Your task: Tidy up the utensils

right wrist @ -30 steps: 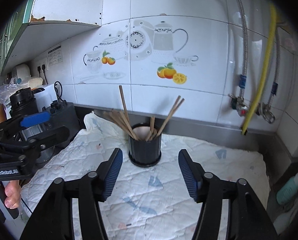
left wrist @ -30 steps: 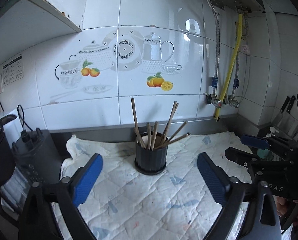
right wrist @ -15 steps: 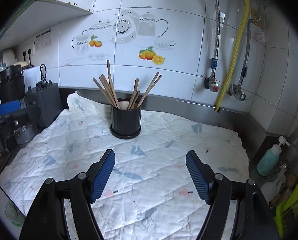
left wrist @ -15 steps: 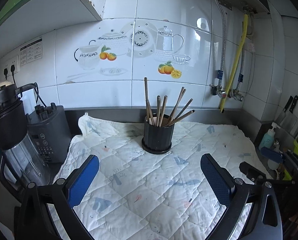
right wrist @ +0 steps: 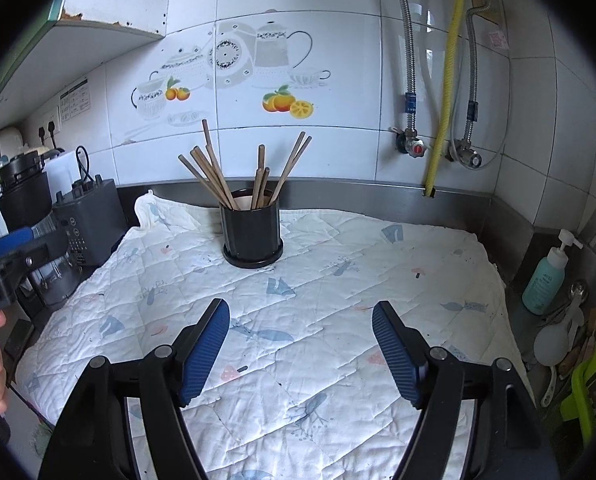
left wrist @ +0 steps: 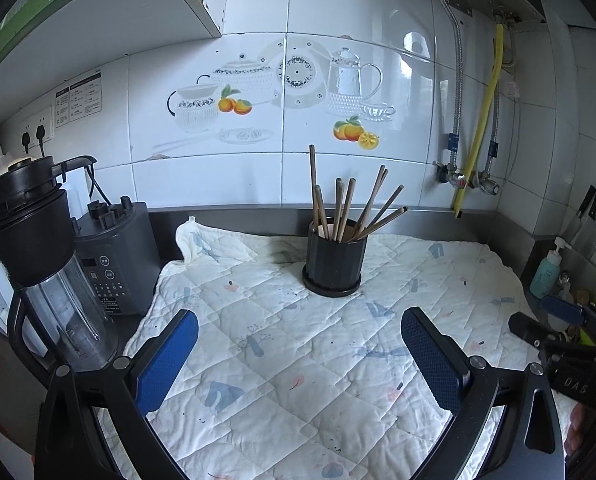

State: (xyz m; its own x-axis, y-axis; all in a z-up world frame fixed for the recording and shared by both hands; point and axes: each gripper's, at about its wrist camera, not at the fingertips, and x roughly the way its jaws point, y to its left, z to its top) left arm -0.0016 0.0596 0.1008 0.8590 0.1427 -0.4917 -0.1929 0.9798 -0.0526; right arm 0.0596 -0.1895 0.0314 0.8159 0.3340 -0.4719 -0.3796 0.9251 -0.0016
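Observation:
A black ribbed holder [left wrist: 335, 261] stands upright on a white quilted cloth [left wrist: 298, 360] near the back wall. Several brown chopsticks [left wrist: 348, 208] stick out of it, fanned apart. The holder also shows in the right wrist view [right wrist: 252, 232] with the chopsticks [right wrist: 218, 176]. My left gripper [left wrist: 298, 344] is open and empty, low over the cloth, well in front of the holder. My right gripper [right wrist: 300, 332] is open and empty, also in front of the holder. The right gripper shows at the right edge of the left wrist view [left wrist: 558, 332].
A blender jug [left wrist: 46, 264] and its grey base [left wrist: 114, 256] stand at the left edge of the cloth. A teal soap bottle [right wrist: 548, 276], spoons and a green rack [right wrist: 590, 368] sit at the right. Pipes and a yellow hose [right wrist: 444, 80] run down the tiled wall.
Both grippers have pulled back and away from the holder, which now looks smaller and farther. Both stay open and empty. The holder and chopsticks have not moved.

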